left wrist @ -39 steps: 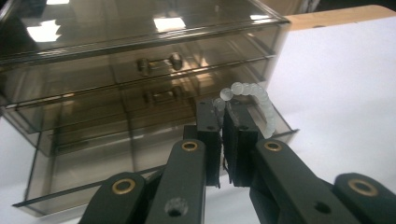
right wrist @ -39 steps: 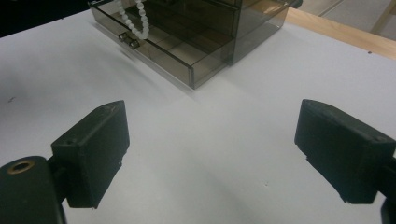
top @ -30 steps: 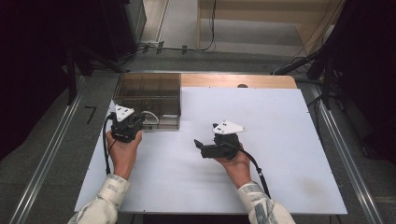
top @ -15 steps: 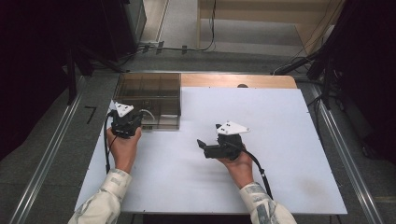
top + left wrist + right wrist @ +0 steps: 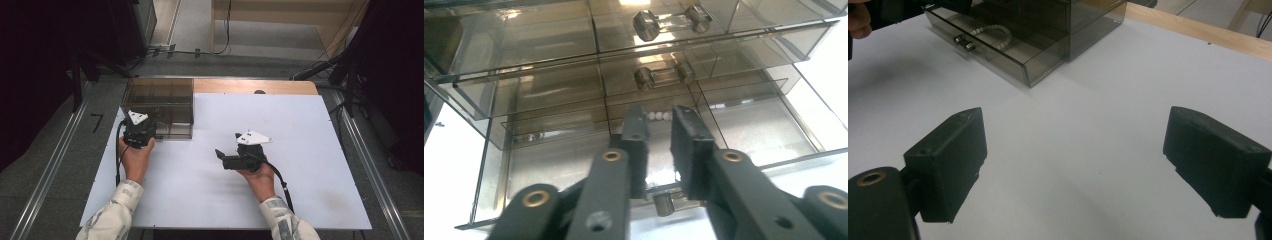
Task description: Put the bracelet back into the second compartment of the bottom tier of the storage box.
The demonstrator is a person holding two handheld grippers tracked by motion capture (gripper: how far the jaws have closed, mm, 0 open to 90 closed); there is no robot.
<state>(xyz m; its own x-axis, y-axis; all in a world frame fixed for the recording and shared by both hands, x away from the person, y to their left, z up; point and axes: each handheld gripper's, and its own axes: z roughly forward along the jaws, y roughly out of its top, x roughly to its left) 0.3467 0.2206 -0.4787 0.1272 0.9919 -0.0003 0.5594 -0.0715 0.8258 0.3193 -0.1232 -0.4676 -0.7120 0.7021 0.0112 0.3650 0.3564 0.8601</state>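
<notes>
The bottom drawer's handle (image 5: 665,204) is being released just beneath the left claw (image 5: 659,131), whose jaws have just been parting slightly and holding nothing, while the right claw (image 5: 1075,150) is being held wide open and empty.

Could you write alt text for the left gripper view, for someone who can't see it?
The left gripper, its two black jaws slightly apart, points at the pulled-out bottom drawer of a smoky clear drawer unit; the drawer's handle lies below the jaws, ungripped.

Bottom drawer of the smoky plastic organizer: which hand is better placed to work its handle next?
Left. The left tongs sit directly over the pulled-out bottom drawer, its handle just below them. The right tongs hover wide open over bare table, well away.
</notes>
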